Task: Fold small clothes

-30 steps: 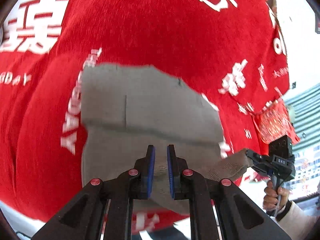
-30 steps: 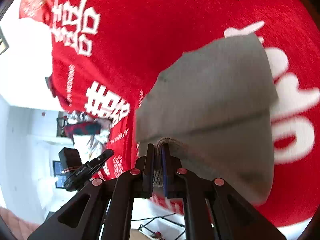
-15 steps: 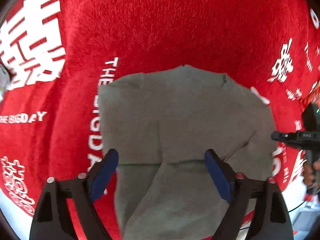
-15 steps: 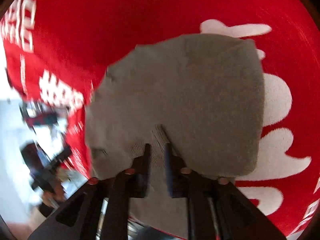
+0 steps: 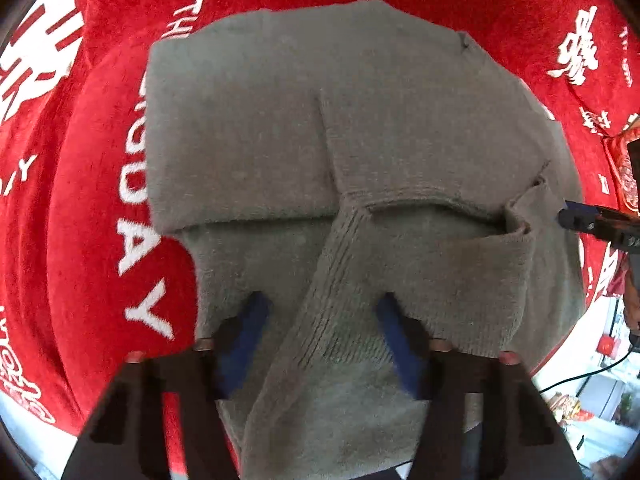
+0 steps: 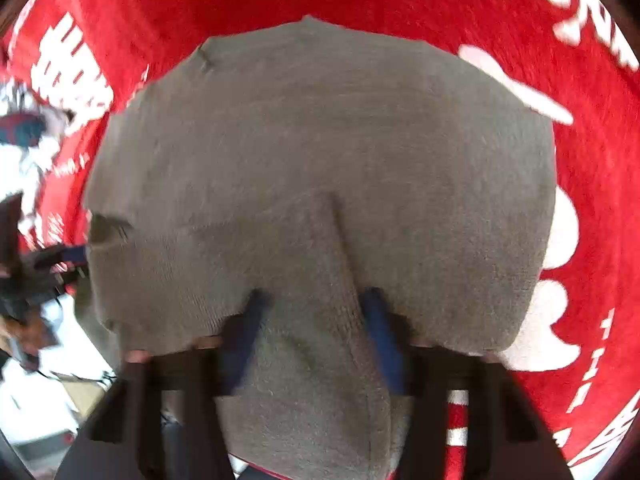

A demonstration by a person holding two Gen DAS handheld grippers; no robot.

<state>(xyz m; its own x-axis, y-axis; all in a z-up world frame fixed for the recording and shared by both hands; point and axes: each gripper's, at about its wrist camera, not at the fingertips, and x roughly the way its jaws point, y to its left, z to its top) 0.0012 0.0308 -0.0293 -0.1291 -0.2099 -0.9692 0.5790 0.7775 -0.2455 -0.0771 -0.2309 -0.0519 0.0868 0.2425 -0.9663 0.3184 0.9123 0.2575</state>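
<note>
Knitwear, a grey knit garment (image 5: 360, 160), now lies folded at frame centre on the red cloth (image 5: 80, 240). Left gripper (image 5: 320, 332) and right gripper (image 6: 312, 328) released it; both jaws, just closing again, stand apart above it, pinching nothing.

The folded grey knit garment (image 5: 360, 152) covers the middle of the red printed cloth (image 5: 92, 208), leaving bare cloth open on its far side and along its left and right edges. In the left wrist view the right gripper (image 5: 592, 224) blocks the garment's right edge. The near, ribbed part lies directly under both pairs of blue fingers (image 6: 380, 332).
</note>
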